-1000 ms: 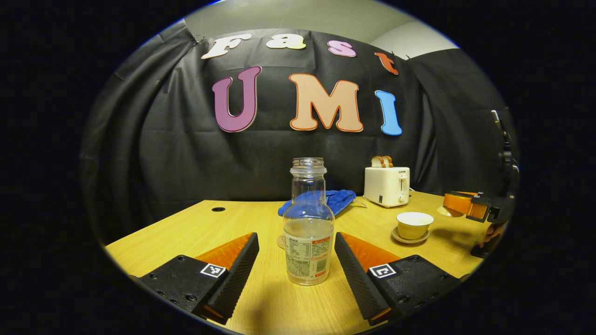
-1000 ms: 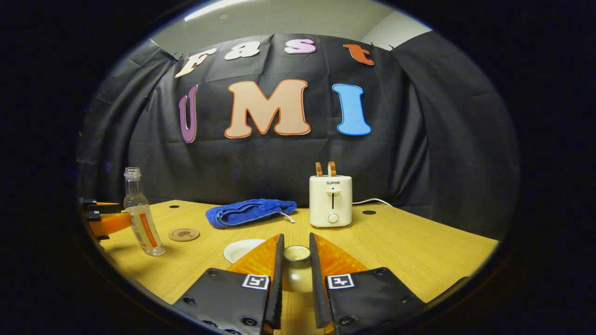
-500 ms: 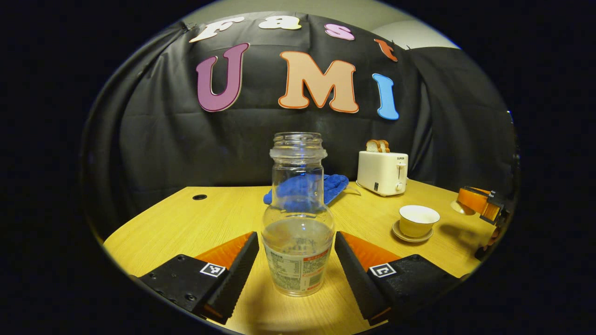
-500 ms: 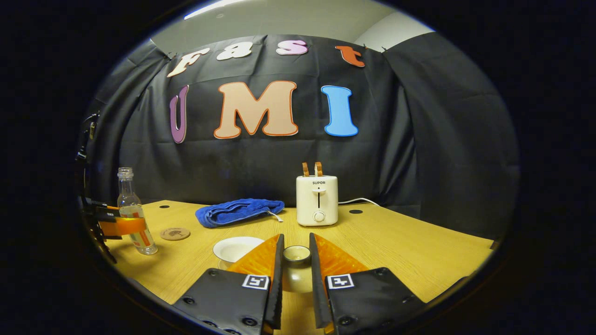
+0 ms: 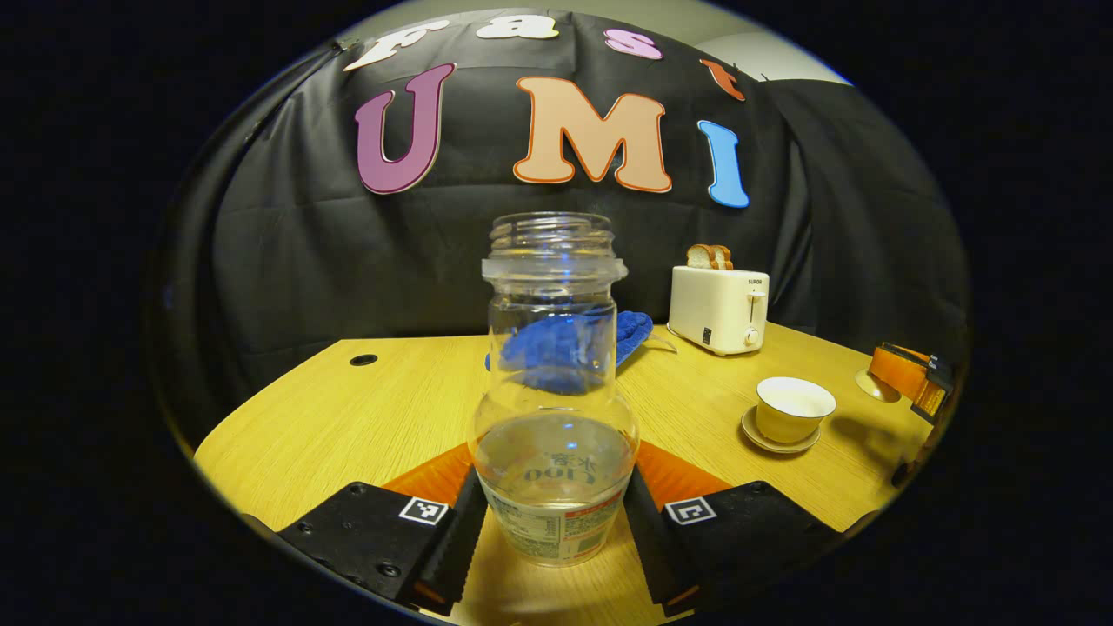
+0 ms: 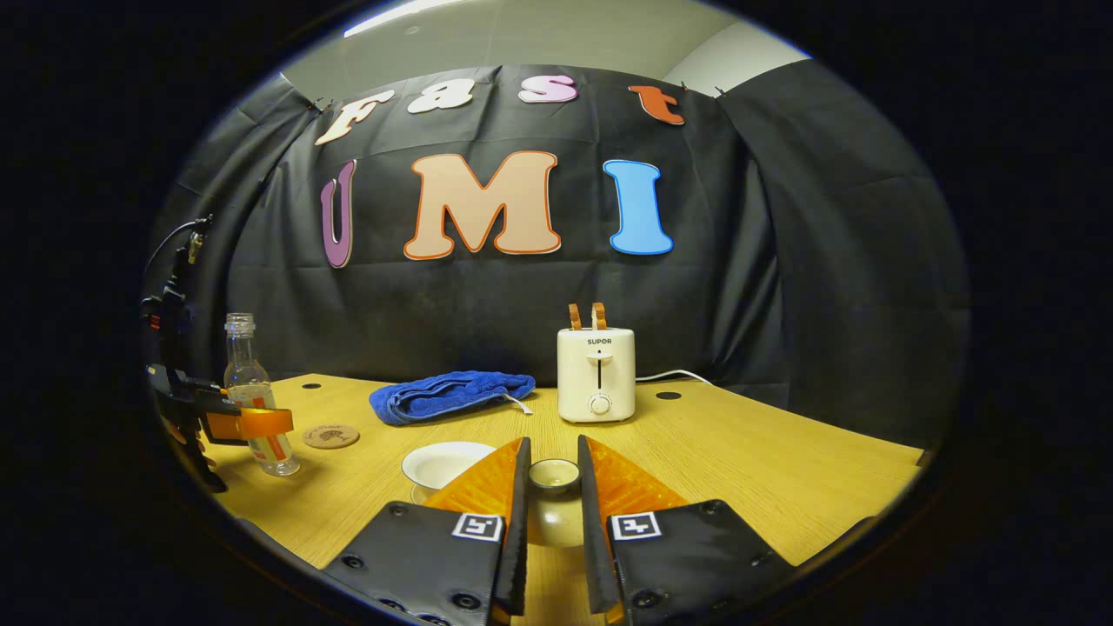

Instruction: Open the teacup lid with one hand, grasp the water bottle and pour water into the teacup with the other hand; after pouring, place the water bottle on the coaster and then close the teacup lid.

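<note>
With the left gripper [image 5: 554, 522] closed against the clear glass water bottle [image 5: 554, 409] at lower centre, lift it upright (right gripper [image 6: 553, 522] pinches the cream ceramic lid [image 6: 554, 475]).

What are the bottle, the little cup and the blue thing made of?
The water bottle looks like clear glass or hard plastic: you see the blue cloth through it, and light glints on it. The teacup seems to be glazed ceramic, pale and smooth with a soft shine. The cloth looks like fuzzy terry towel, soft and folded.
</note>
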Motion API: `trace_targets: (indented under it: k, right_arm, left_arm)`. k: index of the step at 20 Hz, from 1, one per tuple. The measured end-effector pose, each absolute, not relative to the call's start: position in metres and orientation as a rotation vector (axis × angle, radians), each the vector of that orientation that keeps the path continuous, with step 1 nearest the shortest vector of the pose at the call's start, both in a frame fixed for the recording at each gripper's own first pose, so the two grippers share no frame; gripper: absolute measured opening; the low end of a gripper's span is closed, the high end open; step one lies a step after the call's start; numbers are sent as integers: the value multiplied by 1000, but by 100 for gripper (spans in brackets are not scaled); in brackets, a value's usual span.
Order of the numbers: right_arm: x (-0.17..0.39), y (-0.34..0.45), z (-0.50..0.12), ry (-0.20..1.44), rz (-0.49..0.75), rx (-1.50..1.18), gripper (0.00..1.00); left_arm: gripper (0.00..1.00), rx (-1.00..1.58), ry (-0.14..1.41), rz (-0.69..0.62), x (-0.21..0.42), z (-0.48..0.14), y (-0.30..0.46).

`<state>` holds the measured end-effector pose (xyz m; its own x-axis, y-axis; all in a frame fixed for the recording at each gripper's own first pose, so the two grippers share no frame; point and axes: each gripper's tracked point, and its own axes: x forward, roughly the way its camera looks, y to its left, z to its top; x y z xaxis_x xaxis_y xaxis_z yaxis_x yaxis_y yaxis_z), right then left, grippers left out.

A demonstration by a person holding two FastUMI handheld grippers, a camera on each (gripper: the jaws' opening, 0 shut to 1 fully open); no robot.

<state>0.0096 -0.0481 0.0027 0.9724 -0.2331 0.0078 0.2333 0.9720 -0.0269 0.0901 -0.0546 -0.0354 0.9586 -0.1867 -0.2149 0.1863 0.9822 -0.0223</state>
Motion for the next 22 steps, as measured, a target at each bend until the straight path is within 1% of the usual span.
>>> trace_targets:
  k: [3, 6, 8, 14, 15, 17, 22]
  right_arm:
    - [10, -48, 2, -5, -235, -28, 31]
    - [9, -49, 3, -5, -235, -28, 31]
    - [10, -49, 2, -4, -235, -28, 31]
    - [9, -51, 2, -4, -244, -27, 31]
    - [9, -52, 3, -4, -248, -28, 31]
    - [9, -52, 2, -3, -240, -27, 31]
    - [7, -68, 3, -5, -268, -29, 31]
  left_arm:
    - [73, 24, 238, -178, 91, -40, -55]
    - [73, 44, 225, -196, 91, -37, -59]
    - [72, 63, 225, -167, 89, -37, -55]
    - [65, 151, 235, -153, 89, -35, -61]
    - [63, 196, 228, -144, 89, -31, -62]
    - [64, 322, 191, -120, 92, -11, -58]
    - [64, 620, 138, -91, 104, 29, -63]
